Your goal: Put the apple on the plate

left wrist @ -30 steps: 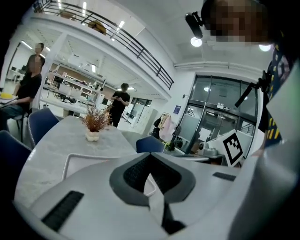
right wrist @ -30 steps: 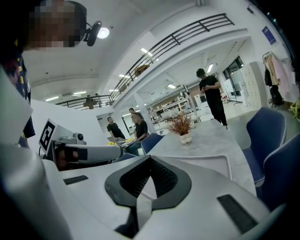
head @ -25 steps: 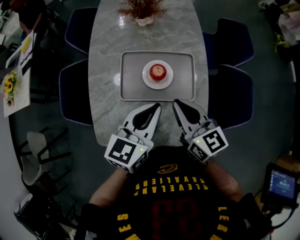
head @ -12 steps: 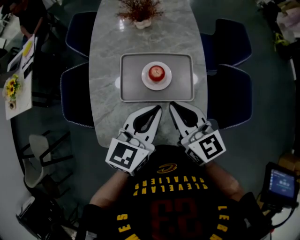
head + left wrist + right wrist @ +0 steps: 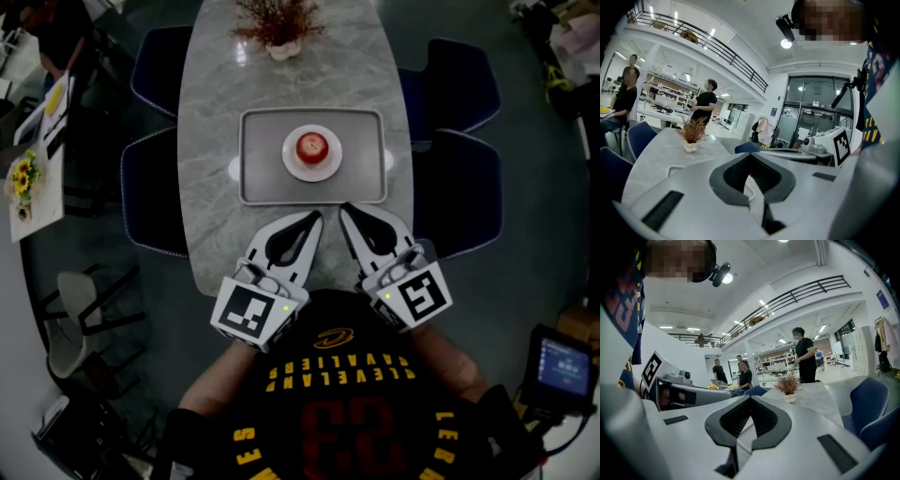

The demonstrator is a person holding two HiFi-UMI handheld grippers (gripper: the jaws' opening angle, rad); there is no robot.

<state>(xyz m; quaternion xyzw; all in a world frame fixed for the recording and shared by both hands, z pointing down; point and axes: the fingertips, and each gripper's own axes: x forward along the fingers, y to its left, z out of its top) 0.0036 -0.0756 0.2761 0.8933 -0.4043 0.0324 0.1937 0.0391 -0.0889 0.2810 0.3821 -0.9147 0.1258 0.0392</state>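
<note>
A red apple point(image 5: 312, 147) sits on a small white plate point(image 5: 329, 168) in the middle of a grey tray point(image 5: 263, 184) on the marble table point(image 5: 216, 103). My left gripper point(image 5: 314, 217) is shut and holds nothing, with its tip just short of the tray's near edge. To its right, my right gripper point(image 5: 345, 208) is likewise shut and empty, tip close to the tray's near rim. In the left gripper view the jaws point(image 5: 750, 154) meet, as they do in the right gripper view point(image 5: 750, 398). My own jaws hide the apple in both gripper views.
A potted dried plant point(image 5: 281, 23) stands at the table's far end. Dark blue chairs flank the table on the left point(image 5: 155, 187) and on the right point(image 5: 464, 178). People stand and sit beyond the table point(image 5: 805, 355). A side table with sunflowers point(image 5: 23, 173) is at the far left.
My right gripper has shifted slightly to the left, nearer the left one. The apple, plate and tray have not moved.
</note>
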